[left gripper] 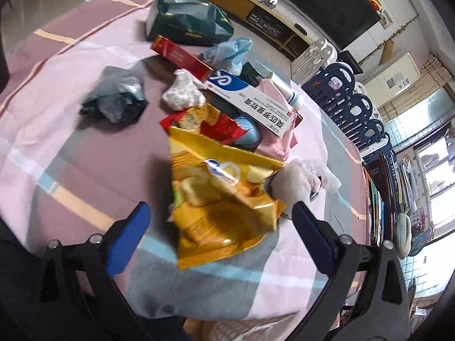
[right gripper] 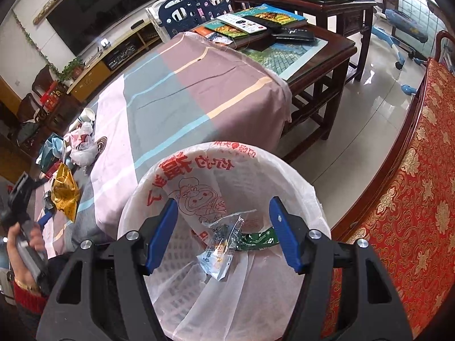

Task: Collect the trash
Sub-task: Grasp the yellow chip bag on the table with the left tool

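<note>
A yellow snack bag (left gripper: 221, 199) lies on the striped tablecloth between the fingers of my open left gripper (left gripper: 220, 213); it also shows in the right wrist view (right gripper: 64, 191). Behind it lies a pile of trash: a red wrapper (left gripper: 216, 122), a white-and-blue carton (left gripper: 250, 101), a red box (left gripper: 179, 55), crumpled white plastic (left gripper: 183, 91), a dark crumpled bag (left gripper: 116, 96) and a green bag (left gripper: 187, 20). My right gripper (right gripper: 223, 226) is open over a bin lined with a white printed bag (right gripper: 227, 170). A clear wrapper (right gripper: 221, 244) and a green strip (right gripper: 256, 237) are below its fingers, inside the bin.
The bin stands at the table's near edge. A dark wooden side table (right gripper: 312, 51) with books and remotes stands beyond the tablecloth. A red patterned sofa (right gripper: 412, 184) is at the right. A TV stand (left gripper: 244, 2) and a play fence (left gripper: 349, 96) are behind the table.
</note>
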`<state>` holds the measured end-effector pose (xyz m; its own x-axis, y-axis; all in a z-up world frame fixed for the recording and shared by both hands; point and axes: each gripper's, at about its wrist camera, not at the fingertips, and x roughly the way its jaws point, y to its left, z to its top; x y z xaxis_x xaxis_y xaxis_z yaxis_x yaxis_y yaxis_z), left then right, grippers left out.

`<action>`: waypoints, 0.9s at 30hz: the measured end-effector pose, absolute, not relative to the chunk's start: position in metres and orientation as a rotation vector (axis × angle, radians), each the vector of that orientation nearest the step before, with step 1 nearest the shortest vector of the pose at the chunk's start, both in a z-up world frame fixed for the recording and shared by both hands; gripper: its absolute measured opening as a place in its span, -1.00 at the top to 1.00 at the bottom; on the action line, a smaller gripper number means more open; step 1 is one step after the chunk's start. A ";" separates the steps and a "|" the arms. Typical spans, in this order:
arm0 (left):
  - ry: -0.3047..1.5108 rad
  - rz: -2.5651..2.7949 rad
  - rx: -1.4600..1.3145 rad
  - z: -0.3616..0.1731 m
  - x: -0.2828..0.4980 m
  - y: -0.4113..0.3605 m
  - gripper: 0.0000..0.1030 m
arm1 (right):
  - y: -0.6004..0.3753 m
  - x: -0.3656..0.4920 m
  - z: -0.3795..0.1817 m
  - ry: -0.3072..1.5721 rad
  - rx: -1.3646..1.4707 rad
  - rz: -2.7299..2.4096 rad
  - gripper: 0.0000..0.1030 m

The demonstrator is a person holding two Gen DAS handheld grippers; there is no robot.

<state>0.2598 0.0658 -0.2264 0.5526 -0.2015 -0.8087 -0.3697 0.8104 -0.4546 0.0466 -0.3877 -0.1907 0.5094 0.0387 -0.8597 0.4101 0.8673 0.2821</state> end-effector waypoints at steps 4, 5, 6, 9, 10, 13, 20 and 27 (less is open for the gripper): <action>1.077 0.150 -0.576 -0.246 0.282 0.045 -0.93 | -0.381 0.049 -0.191 1.030 0.477 -0.222 -0.28; 1.074 0.158 -0.552 -0.249 0.283 0.042 -0.91 | -0.380 0.049 -0.191 1.030 0.473 -0.221 -0.28; 1.064 0.162 -0.514 -0.250 0.283 0.039 -0.71 | -0.378 0.050 -0.191 1.031 0.468 -0.220 -0.28; 1.008 0.134 -0.387 -0.248 0.274 0.027 -0.29 | -0.375 0.053 -0.194 1.040 0.468 -0.215 -0.28; 0.985 0.133 -0.359 -0.245 0.267 0.026 -0.20 | -0.374 0.054 -0.195 1.045 0.470 -0.213 -0.28; 0.906 0.124 -0.423 -0.236 0.240 0.033 0.05 | -0.366 0.057 -0.197 1.050 0.474 -0.196 -0.28; 0.657 0.157 -0.365 -0.191 0.172 0.029 0.05 | -0.344 0.064 -0.197 1.060 0.450 -0.145 -0.28; 0.681 0.306 -0.468 -0.182 0.164 0.078 0.05 | -0.331 0.069 -0.193 1.063 0.420 -0.137 -0.28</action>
<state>0.1645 0.0784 -0.1822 0.7386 0.1191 -0.6636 -0.4175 0.8536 -0.3115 0.0695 -0.3309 -0.1932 0.4863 0.0908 -0.8691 0.3080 0.9129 0.2678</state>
